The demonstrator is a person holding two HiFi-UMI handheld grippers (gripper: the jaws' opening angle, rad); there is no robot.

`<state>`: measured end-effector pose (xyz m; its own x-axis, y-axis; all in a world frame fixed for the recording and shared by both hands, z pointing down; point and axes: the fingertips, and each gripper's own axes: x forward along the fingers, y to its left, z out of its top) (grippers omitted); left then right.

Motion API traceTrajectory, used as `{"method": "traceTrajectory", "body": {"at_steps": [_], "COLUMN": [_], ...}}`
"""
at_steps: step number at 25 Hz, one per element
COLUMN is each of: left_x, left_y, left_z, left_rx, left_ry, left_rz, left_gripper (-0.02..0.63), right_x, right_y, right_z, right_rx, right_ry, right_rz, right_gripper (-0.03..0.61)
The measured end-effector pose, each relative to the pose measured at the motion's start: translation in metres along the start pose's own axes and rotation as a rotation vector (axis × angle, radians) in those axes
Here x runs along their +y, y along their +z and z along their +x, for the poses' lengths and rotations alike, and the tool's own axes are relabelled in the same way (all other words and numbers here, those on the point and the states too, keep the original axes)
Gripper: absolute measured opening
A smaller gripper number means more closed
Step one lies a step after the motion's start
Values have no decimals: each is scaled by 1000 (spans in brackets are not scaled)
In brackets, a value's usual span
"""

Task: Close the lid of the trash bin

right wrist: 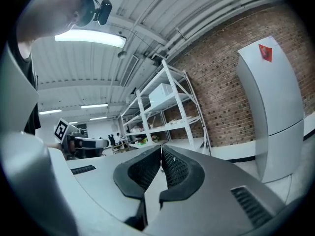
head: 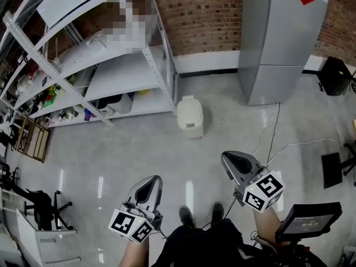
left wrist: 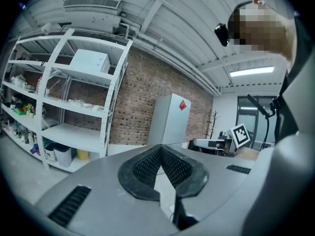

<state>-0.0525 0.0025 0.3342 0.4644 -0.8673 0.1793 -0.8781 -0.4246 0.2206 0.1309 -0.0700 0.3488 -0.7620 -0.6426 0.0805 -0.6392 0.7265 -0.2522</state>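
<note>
This looks like a workshop or a lab, not a home. A big white metal shelf rack (head: 128, 74) stands against a red brick wall (head: 200, 15). Boxes and small colourful things sit on its shelves. To the right of the rack is a tall grey cabinet (head: 281, 43). In front of the rack the floor (head: 139, 149) is bare, grey and shiny, with a cable (head: 275, 124) lying on it. Above the rack, the ceiling (right wrist: 162, 14) has pipes (right wrist: 216, 11) and a long strip light (right wrist: 91, 38).
</note>
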Motion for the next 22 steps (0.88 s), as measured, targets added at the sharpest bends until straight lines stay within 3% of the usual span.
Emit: {"method": "traceTrajectory", "body": {"at_steps": [7,12,17,22], "left_x": [-18,-2,9,-3], "left_y": [-20,-41,-50,-54], "left_z": [-53,-127,-192,-240], "left_rx": [-21,-54,-70,-98], "left_ry": [-41,-69,-110,-136], "left_rz": [6,-57,-17,-31], "left_gripper": [-2,-2,-2,-2], "right_x": [53,130,200,251], "right_y": [-16,-31,-50,-73], "right_z": [-27,-33,-46,-79], "right_rx": [-2,10,14,85], "right_ry": [-13,-43,-82,-93], "right_rz": [-29,-87,-48,-90], "right_gripper": [8,9,9,8]}}
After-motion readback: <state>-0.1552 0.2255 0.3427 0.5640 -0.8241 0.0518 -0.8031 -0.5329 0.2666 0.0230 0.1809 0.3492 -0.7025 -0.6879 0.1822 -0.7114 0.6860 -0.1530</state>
